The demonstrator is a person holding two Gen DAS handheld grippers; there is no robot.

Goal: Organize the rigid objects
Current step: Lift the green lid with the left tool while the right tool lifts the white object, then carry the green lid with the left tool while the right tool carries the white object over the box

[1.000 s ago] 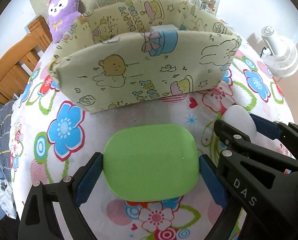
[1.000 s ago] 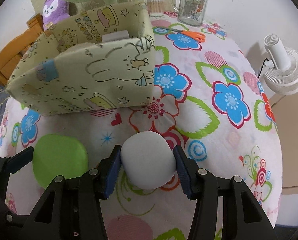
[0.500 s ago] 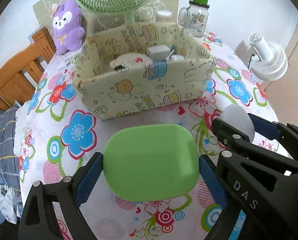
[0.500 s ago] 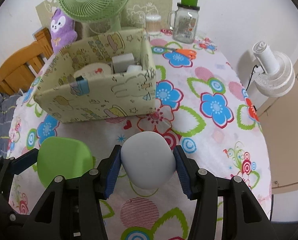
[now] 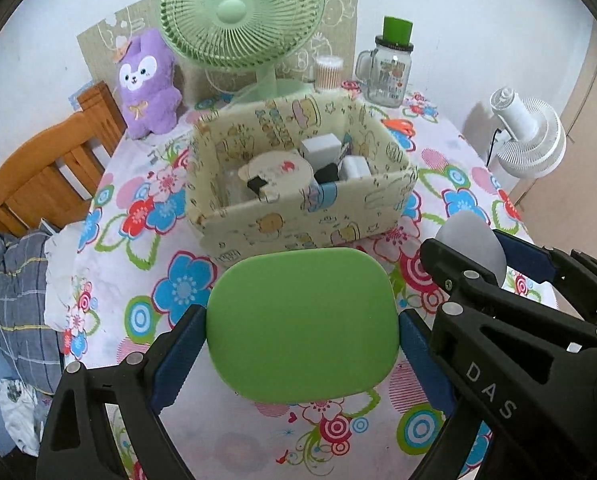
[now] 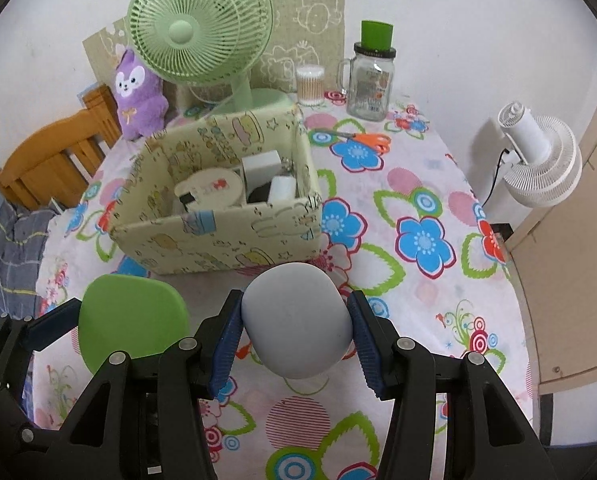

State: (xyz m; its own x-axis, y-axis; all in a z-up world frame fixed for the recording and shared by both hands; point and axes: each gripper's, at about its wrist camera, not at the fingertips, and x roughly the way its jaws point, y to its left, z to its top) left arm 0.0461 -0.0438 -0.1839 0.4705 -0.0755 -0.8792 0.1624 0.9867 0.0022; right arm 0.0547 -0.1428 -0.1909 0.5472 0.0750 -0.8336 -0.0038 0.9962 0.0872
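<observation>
Carrying a green case (image 5: 302, 324) and a grey egg (image 6: 296, 322), both clamped hand-held grippers (image 5: 302, 344) (image 6: 296, 334) next need lowering into the far storage box (image 6: 218, 236).

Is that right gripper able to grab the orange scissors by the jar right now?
Probably not. The right gripper is already shut on a grey egg-shaped object, so its jaws are full, though nothing blocks the way to the orange scissors.

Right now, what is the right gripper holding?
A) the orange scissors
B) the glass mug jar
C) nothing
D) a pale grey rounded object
D: the right gripper has its blue pads pressed on both sides of the pale grey rounded object, above the floral tablecloth.
</observation>
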